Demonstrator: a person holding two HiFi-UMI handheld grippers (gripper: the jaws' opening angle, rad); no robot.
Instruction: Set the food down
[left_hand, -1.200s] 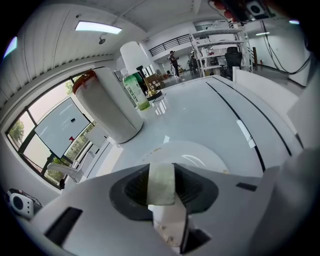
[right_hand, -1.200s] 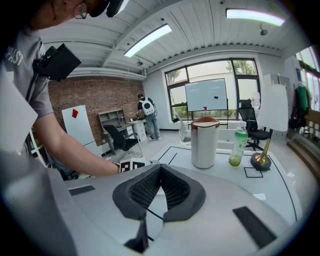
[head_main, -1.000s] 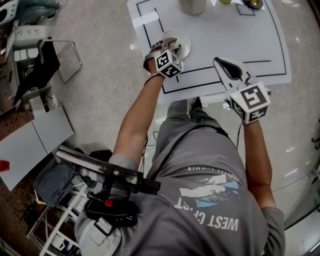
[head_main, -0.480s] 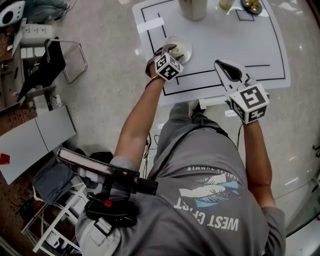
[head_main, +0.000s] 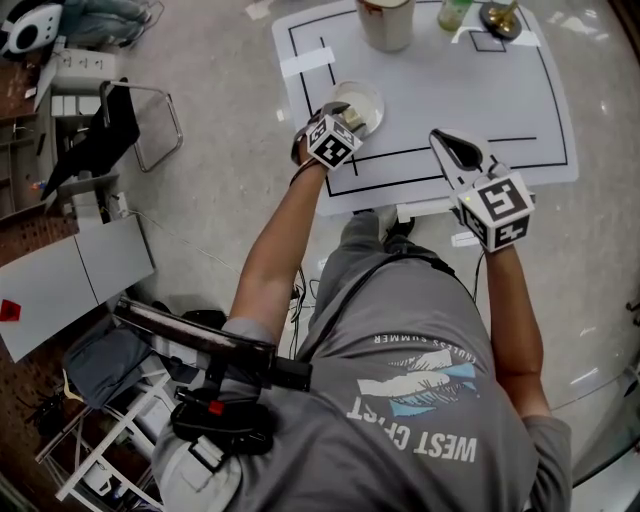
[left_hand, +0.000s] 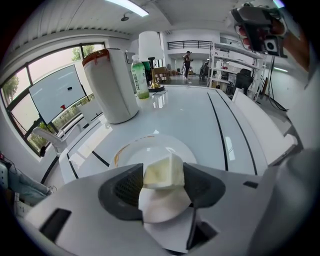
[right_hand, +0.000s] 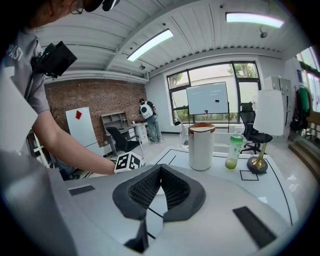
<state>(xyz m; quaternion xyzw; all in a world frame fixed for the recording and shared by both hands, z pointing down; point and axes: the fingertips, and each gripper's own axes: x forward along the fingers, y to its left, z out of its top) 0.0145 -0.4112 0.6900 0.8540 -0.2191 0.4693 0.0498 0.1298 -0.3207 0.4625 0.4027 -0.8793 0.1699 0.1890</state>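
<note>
My left gripper (left_hand: 163, 181) jaws have just been opening: released, with the pale food cube (left_hand: 161, 169) between the pads, over the plate (left_hand: 131, 151) near the tabletop (head_main: 480, 90) left edge. Right gripper (right_hand: 160, 171) clenched on nothing, at the front edge. Shirt (head_main: 420, 420) print reads "WEST"; bottle (left_hand: 140, 77) label unreadable.

An open-plan lab or office workspace is indicated by a brick wall (right_hand: 95, 97), an office chair (right_hand: 250, 125), a whiteboard on a stand (right_hand: 206, 99), metal shelving (left_hand: 222, 62), ceiling strip lights (right_hand: 150, 45) and a white table (head_main: 450, 90) marked out with black lines.
</note>
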